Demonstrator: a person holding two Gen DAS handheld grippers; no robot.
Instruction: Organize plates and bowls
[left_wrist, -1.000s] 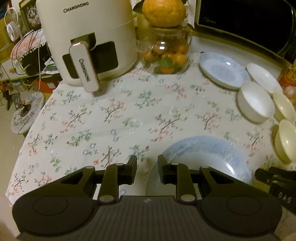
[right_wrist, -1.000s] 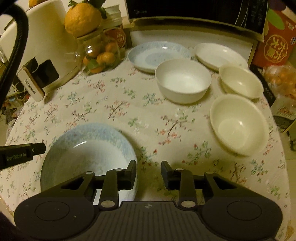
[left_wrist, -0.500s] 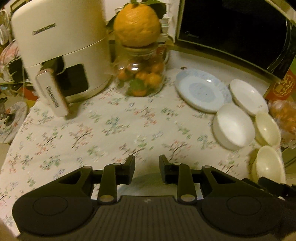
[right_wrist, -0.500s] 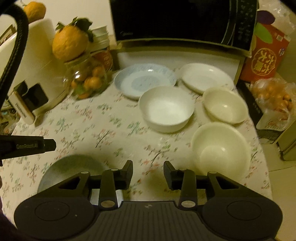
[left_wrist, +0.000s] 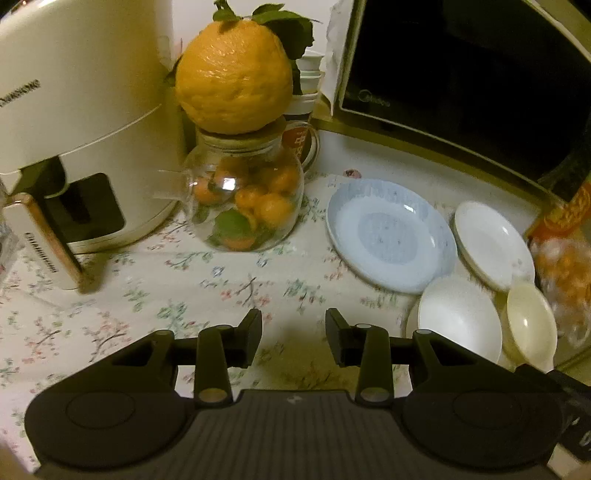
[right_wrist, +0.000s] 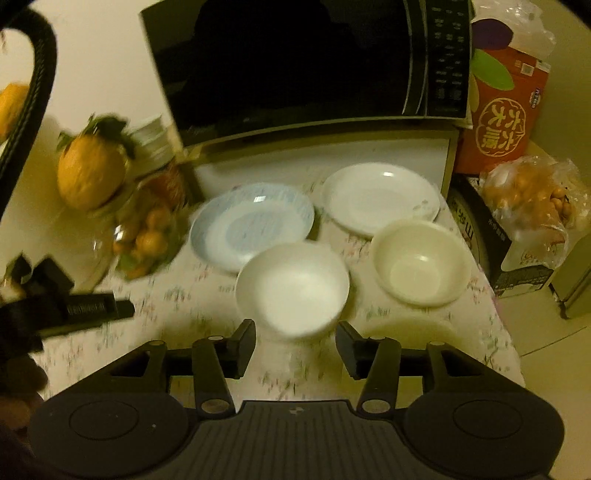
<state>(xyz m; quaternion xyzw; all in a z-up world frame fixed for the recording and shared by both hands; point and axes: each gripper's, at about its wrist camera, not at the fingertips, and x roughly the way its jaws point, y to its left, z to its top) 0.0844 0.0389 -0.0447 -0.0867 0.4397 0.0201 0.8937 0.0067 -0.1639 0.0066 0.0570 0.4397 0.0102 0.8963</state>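
Left gripper (left_wrist: 293, 334) angled down over floral tablecloth (left_wrist: 229, 284), jaws opening, empty, right gripper (right_wrist: 295, 341) likewise before white bowl (right_wrist: 291, 286).

left wrist: steep down, near cloth | right wrist: likewise — shared: blue plate (left_wrist: 391, 236) (right_wrist: 251, 225)

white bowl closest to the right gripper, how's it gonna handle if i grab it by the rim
The white bowl looks rigid and glossy, so its rim may be slippery between narrow fingers. It looks ceramic, so it is probably heavy for its size and could chip if dropped. Its deep round walls suggest a rim grip would tilt it.
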